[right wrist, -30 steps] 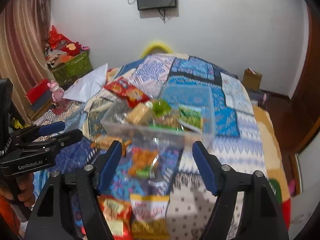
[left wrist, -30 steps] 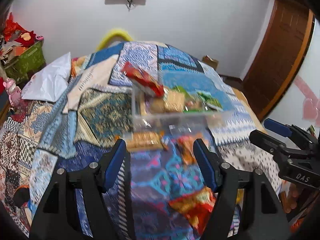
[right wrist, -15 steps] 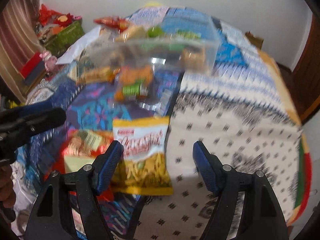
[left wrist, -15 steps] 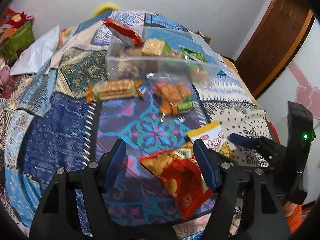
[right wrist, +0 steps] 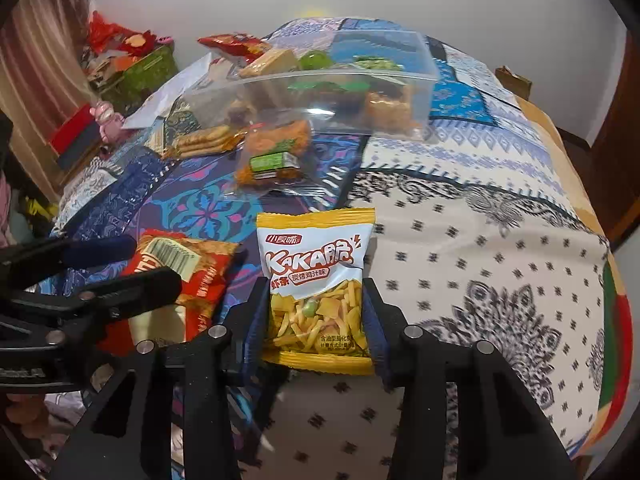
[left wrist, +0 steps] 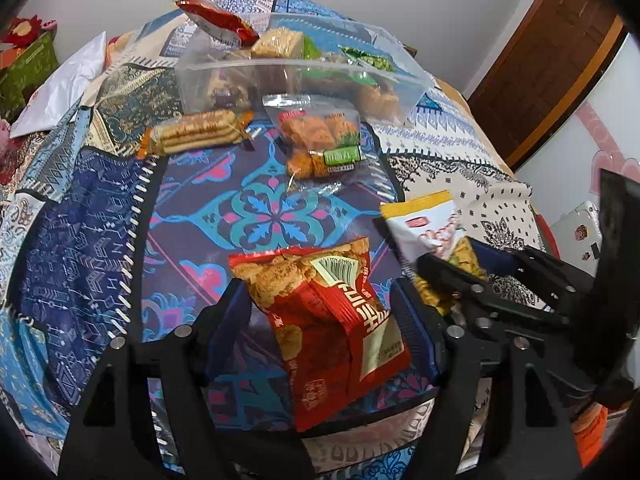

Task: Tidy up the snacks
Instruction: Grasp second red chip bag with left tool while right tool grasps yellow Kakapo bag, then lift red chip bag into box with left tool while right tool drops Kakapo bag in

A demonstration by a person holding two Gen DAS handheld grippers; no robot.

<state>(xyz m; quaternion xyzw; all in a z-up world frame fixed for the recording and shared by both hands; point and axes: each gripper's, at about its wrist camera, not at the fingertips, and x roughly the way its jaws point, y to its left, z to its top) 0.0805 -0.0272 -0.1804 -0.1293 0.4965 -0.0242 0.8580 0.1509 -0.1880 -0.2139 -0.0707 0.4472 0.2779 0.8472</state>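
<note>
Right gripper just closed, pads pressed on the yellow snack bag; left gripper held wide, just widened, astride the red snack bag, untouched; clear bin of snacks farther up the bed

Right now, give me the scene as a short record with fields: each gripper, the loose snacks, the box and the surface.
right gripper: jaws have just been closing, now shut on the yellow chips bag
left gripper: jaws have just been opening, open, red snack bag between them, not pinched
other loose snacks: biscuit pack, clear bag of orange snacks
clear box: behind them, already holds several snacks
surface: patchwork blanket
</note>
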